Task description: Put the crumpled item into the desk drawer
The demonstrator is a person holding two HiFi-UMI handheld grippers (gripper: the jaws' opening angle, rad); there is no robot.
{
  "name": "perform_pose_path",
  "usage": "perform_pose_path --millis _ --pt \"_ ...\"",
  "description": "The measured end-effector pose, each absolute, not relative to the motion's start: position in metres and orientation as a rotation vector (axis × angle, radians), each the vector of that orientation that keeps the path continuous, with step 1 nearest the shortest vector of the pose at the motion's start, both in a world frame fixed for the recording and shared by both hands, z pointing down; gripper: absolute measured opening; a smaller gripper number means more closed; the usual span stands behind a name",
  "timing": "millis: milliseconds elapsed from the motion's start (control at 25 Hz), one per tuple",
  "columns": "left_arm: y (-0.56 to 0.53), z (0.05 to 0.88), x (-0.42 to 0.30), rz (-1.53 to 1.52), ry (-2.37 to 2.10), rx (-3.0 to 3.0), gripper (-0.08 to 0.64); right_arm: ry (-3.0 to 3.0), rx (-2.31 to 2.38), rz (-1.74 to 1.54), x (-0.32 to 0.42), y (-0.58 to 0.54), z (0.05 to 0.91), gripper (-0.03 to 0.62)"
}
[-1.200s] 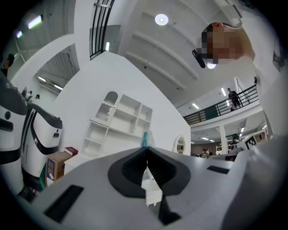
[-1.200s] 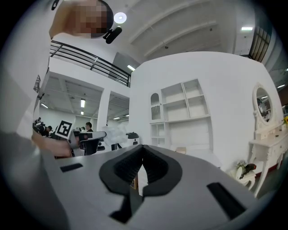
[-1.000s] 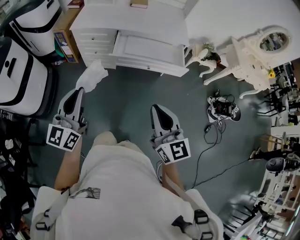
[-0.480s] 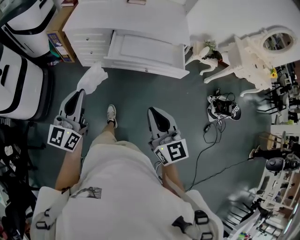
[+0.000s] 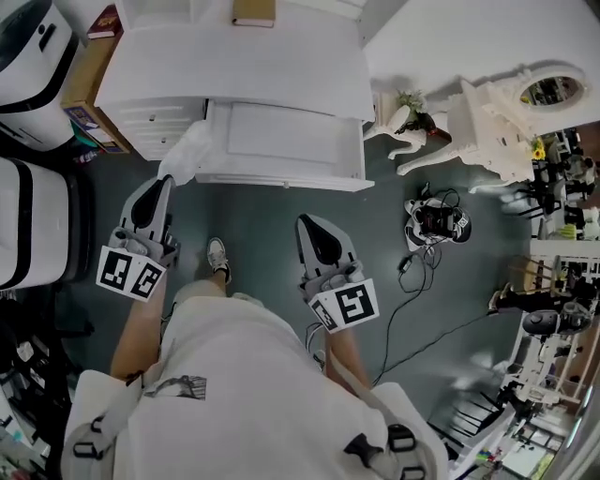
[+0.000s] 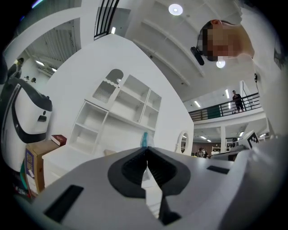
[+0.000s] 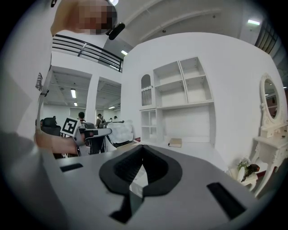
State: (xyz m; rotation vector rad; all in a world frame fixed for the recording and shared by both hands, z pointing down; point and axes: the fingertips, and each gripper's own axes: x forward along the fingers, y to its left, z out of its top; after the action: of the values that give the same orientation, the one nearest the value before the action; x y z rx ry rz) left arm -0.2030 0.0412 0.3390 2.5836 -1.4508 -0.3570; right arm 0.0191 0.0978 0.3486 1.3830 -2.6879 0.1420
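Probably soft, light, squashy: thin white crumpled wad [image 5: 187, 150], pinched at near end in closed left gripper [image 5: 166, 180]. Empty right gripper [image 5: 307, 221] closed too. Just beyond, open white desk drawer [image 5: 281, 141].

Side by side and pointing forward, left claw [image 5: 167, 180] pinched on crumpled item [image 5: 187, 150], right claw [image 5: 306, 221] closed, empty

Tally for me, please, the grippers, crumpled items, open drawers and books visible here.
grippers: 2 (left gripper, right gripper)
crumpled item: 1
open drawer: 1
books: 2 (tan book, red book)
total: 6
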Motion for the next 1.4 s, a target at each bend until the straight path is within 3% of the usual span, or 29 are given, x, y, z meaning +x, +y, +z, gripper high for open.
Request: perform_pose_path --millis 520,1400 --pt "-0.085 0.359 -0.239 -0.375 -1.37 2.551 0.016 -2.623 1.356 0.124 -0.032 -0.002 0.337 0.009" --pt "-0.158 0.337 -0.134 -0.311 -1.328 2.602 0.017 -2.715 1.425 0.119 0.067 -0.11 0.326 0.009"
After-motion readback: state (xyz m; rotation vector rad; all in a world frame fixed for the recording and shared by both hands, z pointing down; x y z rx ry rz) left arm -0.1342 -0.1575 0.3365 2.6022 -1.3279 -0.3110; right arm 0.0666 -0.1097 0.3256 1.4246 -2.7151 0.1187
